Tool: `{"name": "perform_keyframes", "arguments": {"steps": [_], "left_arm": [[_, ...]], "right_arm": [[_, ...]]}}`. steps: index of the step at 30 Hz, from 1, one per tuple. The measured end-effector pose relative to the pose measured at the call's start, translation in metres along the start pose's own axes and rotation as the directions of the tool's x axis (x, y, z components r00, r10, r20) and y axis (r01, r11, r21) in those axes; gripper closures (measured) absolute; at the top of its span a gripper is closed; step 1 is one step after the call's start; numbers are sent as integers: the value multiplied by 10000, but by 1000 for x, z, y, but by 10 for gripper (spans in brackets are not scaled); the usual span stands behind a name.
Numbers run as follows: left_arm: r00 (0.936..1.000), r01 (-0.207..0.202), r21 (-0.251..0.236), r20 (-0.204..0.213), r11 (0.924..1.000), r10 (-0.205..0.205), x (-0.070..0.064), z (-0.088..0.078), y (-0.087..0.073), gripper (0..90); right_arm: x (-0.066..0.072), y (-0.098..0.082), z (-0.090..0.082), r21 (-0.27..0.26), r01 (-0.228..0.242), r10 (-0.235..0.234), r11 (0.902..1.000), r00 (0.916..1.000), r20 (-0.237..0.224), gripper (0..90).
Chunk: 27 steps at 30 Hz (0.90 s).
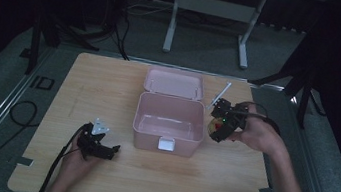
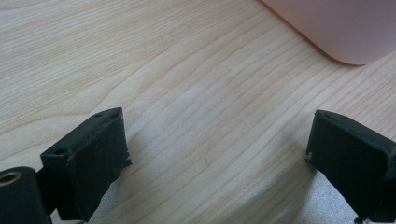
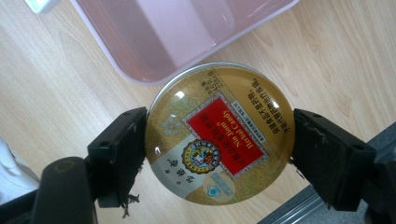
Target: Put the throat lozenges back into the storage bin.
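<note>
Right gripper (image 3: 219,140) clamps "Nin Jiom Herbal Candy" tin (image 3: 219,133); left gripper (image 2: 217,154) gapes empty

High view. My left tongs (image 1: 113,147) rest low on the wooden bench (image 1: 110,82), left of the open pink box (image 1: 169,123), whose lid (image 1: 174,83) lies back. My right tongs (image 1: 215,127) hang just beside the box's right wall, gripping a small round gold-and-red object (image 1: 213,127). A white stick (image 1: 221,94) lies behind them.

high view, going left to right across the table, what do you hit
left tool → open pink box → right tool holding a candy tin
</note>
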<state>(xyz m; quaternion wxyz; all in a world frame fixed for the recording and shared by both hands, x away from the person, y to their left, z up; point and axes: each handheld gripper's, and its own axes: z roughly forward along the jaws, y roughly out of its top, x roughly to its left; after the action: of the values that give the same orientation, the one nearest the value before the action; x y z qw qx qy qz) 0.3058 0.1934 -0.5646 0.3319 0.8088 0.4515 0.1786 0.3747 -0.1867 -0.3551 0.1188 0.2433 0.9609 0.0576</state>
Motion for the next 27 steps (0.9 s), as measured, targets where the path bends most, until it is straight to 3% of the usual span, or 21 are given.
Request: {"name": "perform_keyframes", "arguments": {"steps": [27], "left_arm": [[10000,0,-1,1,10000,0,0,0,0,55]], "right_arm": [[6,20,3,-90,272,-274,9996,9995,-183,210]]}}
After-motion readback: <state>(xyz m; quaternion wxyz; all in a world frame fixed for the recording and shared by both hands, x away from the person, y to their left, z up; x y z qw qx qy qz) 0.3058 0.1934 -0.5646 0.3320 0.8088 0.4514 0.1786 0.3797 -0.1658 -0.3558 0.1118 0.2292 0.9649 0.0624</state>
